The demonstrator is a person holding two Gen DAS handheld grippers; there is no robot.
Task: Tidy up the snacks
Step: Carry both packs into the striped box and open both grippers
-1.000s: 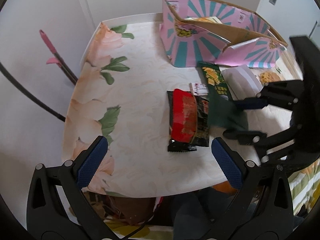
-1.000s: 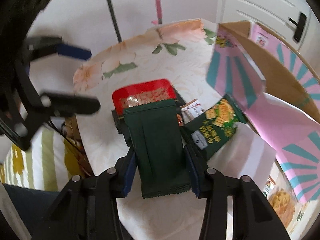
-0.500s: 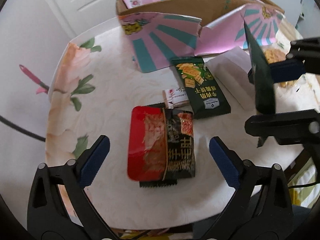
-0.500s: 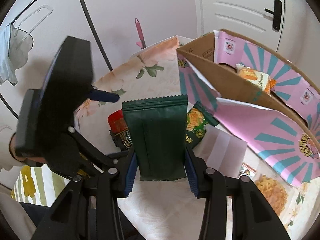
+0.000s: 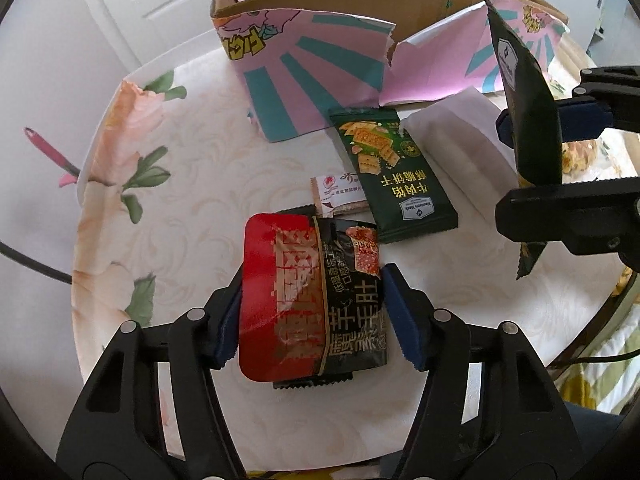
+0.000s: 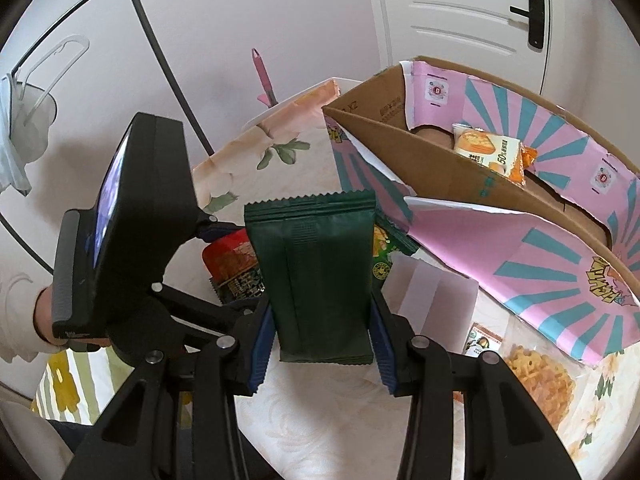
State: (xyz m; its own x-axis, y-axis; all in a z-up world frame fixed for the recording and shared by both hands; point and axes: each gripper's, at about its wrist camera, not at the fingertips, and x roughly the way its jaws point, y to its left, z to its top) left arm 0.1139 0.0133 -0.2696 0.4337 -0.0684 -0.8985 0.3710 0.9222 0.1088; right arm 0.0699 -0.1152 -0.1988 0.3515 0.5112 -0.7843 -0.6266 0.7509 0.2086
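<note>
Jaws of my left gripper (image 5: 312,320) are closing around the red-and-black snack packet (image 5: 314,304), which lies flat on the floral tabletop (image 5: 192,208); the blue pads sit at both its long edges, seemingly touching. My right gripper (image 6: 322,332) is clenched on a dark green packet (image 6: 320,276), held upright above the tabletop with its plain back toward the camera. Just beyond the red packet lie a small white sachet (image 5: 340,198) and a green cracker packet (image 5: 394,180), the latter beside a folded white paper (image 5: 460,156). Behind them stands the pink-and-teal cardboard box (image 6: 540,248), an orange-and-white snack (image 6: 490,152) inside it.
</note>
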